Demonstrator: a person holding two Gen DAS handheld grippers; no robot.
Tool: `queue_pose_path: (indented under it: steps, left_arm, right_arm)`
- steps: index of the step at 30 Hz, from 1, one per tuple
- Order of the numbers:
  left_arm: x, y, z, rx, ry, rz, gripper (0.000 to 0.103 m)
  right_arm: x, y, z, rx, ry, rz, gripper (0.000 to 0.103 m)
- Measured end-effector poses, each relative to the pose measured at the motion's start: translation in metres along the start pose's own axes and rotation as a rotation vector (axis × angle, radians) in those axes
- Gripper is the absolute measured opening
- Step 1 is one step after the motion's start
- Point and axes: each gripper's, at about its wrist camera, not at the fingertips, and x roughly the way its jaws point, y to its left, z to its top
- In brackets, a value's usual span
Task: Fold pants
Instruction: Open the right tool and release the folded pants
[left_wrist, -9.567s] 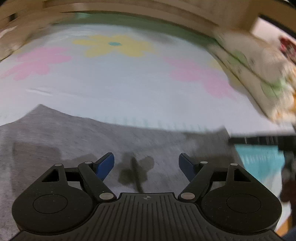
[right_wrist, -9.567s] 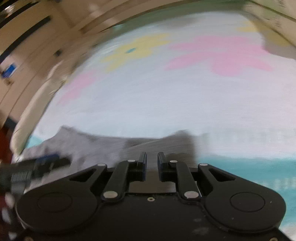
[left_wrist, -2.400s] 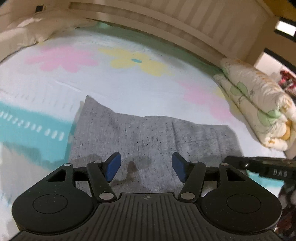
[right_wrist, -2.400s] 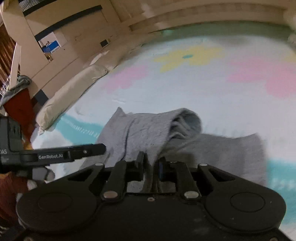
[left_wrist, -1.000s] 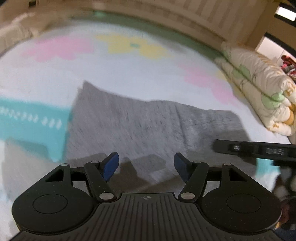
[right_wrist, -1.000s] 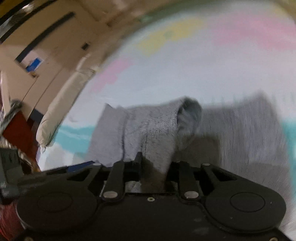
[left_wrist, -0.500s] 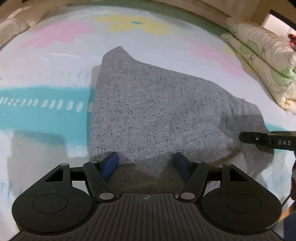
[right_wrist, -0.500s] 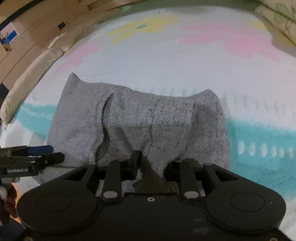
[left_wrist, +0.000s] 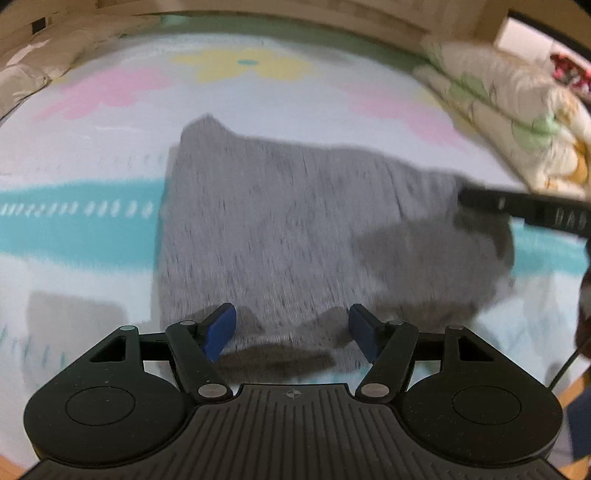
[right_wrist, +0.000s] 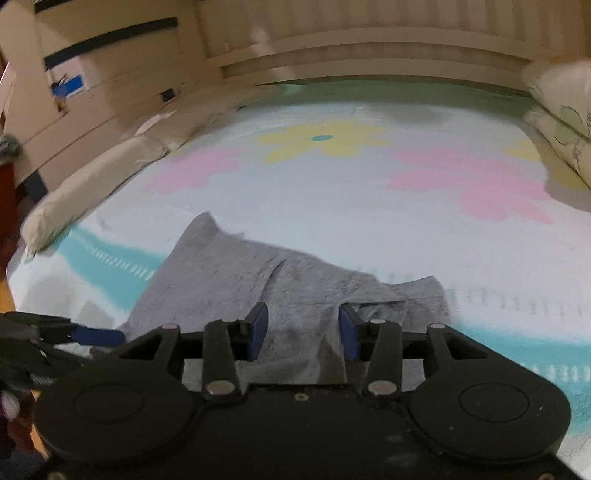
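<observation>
Both hand-held grippers, left (left_wrist: 291, 330) and right (right_wrist: 302, 330), are hanging open over soft, limp grey pants (right_wrist: 236, 280) at lower centre, best pinched at a folded edge.

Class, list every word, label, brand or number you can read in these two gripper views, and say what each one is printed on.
"DAS": pale letters on the side of the right gripper, seen at the right edge of the left wrist view; blurred, and cut off by the frame.
Blue and white label on the wall unit, right wrist view: too blurred to read.
Nothing else readable.
</observation>
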Motion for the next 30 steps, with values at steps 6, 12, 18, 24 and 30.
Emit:
queue_pose_path:
  steps: [6,12,18,24,30]
  left_arm:
    - [-0.001,-0.008,-0.014,0.026,0.018,0.008,0.071]
    - [-0.034,0.0,-0.019,-0.023,-0.122,0.014,0.071]
    - [-0.048,0.038,-0.013,-0.198,-0.219,0.07,0.071]
    - [-0.01,0.044,-0.023,-0.231,-0.007,0.069,0.072]
    - [-0.017,0.051,-0.018,-0.275,-0.029,0.058,0.073]
  right_arm:
    - [-0.024,-0.003,0.005,-0.019,-0.101,-0.111,0.054]
    - [-0.026,0.006,0.012,-0.026,-0.119,-0.04,0.054]
    - [0.001,0.022,-0.002,-0.073,-0.005,0.069,0.053]
    - [0.029,0.018,-0.03,-0.096,0.191,0.042,0.052]
    - [0.023,0.015,-0.035,-0.094,0.202,0.07,0.052]
